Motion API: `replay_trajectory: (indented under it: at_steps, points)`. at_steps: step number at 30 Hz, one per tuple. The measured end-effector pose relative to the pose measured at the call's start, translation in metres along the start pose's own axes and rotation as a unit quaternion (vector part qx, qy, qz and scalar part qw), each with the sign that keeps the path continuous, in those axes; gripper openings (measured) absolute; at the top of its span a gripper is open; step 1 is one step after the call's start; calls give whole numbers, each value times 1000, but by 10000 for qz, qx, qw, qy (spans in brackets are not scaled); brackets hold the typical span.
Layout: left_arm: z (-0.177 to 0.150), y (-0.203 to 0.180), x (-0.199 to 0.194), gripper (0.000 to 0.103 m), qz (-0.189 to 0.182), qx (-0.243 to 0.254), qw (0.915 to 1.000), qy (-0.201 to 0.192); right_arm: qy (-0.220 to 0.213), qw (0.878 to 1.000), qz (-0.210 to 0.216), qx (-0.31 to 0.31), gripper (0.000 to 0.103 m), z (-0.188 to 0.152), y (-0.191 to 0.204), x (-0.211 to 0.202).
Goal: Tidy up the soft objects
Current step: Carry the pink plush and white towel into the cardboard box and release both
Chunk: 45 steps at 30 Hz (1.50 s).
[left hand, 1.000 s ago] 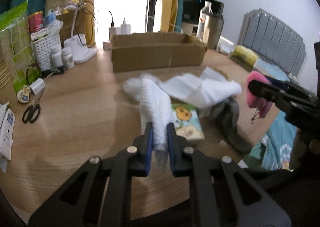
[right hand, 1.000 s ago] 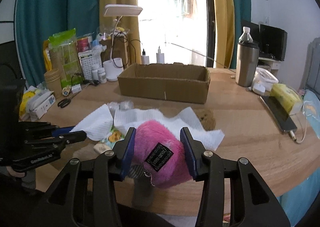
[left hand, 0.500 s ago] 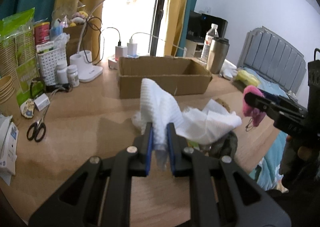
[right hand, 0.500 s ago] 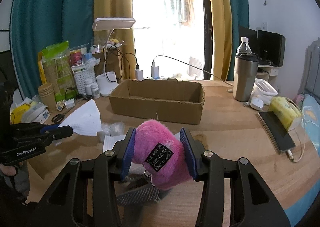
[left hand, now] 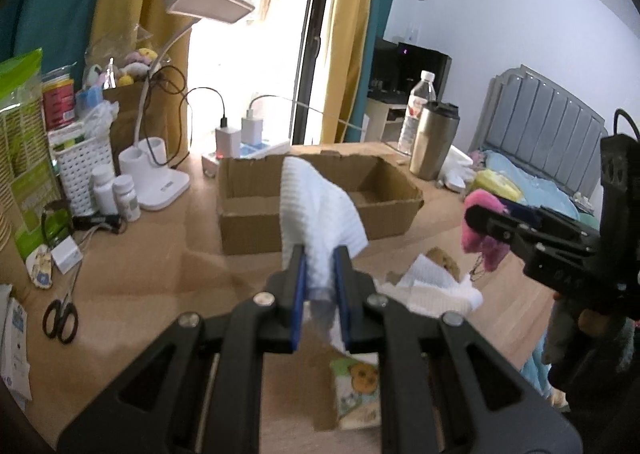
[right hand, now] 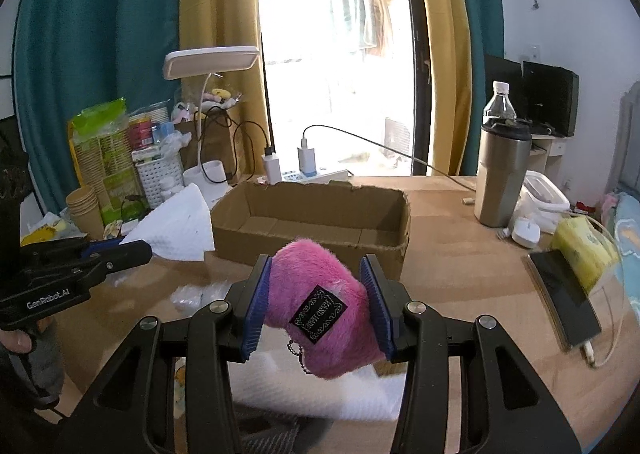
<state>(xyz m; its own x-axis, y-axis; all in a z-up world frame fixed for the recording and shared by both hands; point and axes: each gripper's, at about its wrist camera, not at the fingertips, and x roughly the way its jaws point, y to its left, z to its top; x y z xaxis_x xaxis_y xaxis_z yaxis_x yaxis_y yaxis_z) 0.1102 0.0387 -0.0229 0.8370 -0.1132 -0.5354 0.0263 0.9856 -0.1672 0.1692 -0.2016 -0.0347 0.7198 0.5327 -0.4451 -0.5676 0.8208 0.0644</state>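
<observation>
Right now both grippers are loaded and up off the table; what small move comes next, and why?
Probably carry the left gripper forward until the white cloth hangs over the cardboard box, then release. The box is open and looks empty, the cloth is clamped just short of its near wall, and the right gripper holds the pink plush further back.

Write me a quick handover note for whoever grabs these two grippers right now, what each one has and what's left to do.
Left gripper: shut on the white cloth, held up in the air in front of the cardboard box.
Right gripper: shut on the pink plush toy, also lifted, just short of the box.
Box: open, nothing visible inside it.
On the table: another white cloth with a brown plush behind it, and a small printed packet.
Done: both items picked up. Left: probably drop both into the box, then collect the remaining soft items.
</observation>
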Motion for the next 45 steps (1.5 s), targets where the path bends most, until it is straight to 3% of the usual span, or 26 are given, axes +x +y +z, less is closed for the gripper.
replay_trajectory:
  at_steps: [32,45]
  points:
    - [56,40,94,14,90,-344,9993,80,168,9998,-16,-84,48,53,-42,105]
    - [61,63,139,14,205,-553,9973,429,447,9990,-27,-98,49,57,-49,146]
